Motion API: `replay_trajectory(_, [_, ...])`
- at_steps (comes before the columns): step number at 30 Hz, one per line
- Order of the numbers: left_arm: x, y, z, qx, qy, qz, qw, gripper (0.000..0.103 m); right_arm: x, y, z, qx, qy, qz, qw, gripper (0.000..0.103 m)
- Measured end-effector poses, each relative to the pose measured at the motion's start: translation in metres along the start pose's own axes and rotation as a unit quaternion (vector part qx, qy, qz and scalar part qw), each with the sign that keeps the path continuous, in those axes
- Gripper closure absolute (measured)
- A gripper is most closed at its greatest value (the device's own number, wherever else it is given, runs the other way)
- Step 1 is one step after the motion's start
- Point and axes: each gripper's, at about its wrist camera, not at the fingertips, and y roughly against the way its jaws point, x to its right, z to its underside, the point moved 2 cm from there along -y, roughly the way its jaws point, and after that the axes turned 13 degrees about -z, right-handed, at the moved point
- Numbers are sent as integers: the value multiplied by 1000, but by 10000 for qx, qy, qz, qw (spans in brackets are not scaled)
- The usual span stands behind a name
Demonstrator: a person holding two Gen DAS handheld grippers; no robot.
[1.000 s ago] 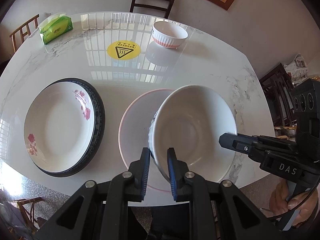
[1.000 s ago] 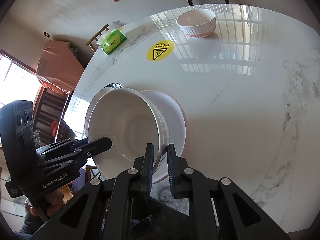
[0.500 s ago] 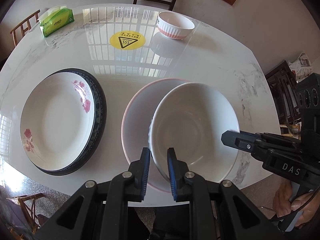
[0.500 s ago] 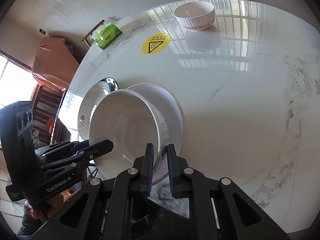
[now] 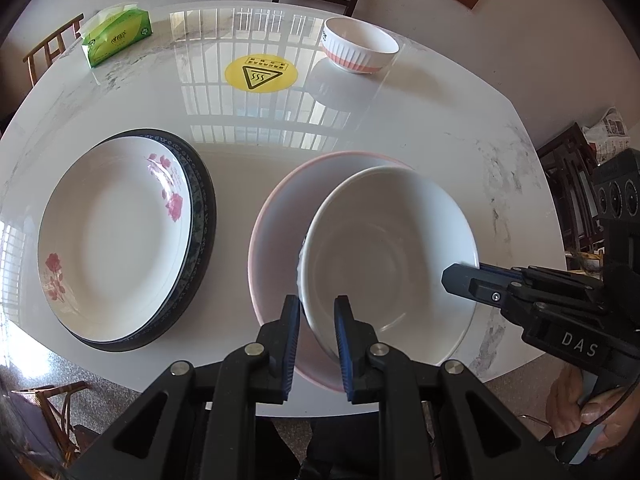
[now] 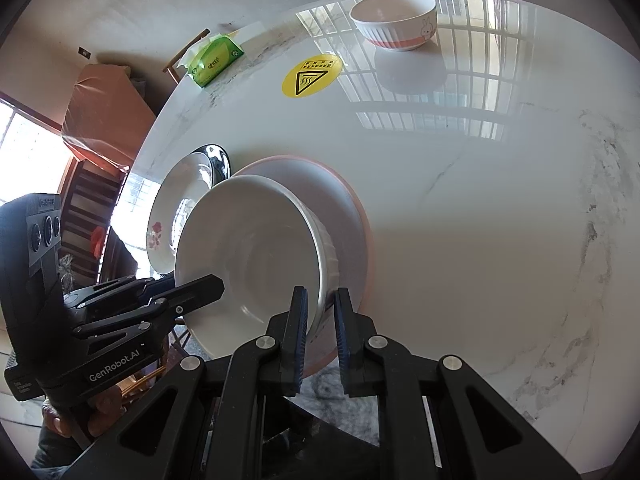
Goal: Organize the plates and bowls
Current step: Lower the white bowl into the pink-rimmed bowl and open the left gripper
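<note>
White porcelain fills my view: my left gripper [image 5: 317, 322] and right gripper [image 6: 321, 318] each clench the rim of the big bowl [image 5: 390, 260], holding it above the pink-rimmed plate [image 5: 276, 216]. Over the last second it has risen slightly, so the carry has begun. The table edge [image 5: 516, 364] lies just beside us; open marble stretches toward the small bowl [image 5: 360, 44], well apart from the 2 stacked plates [image 5: 116, 236].

Bright daylight, window-grille glare on the glossy table [image 5: 420, 120] — sharp focus, fisheye-curved edges
</note>
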Motion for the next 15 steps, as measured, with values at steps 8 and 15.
replay_trajectory(8, [1, -1, 1, 6, -15, -74, 10000, 85, 1, -2, 0, -12, 2, 5, 10000, 90])
replay_trajectory(15, [1, -1, 1, 17, -35, -83, 10000, 85, 2, -3, 0, -20, 8, 11, 10000, 89])
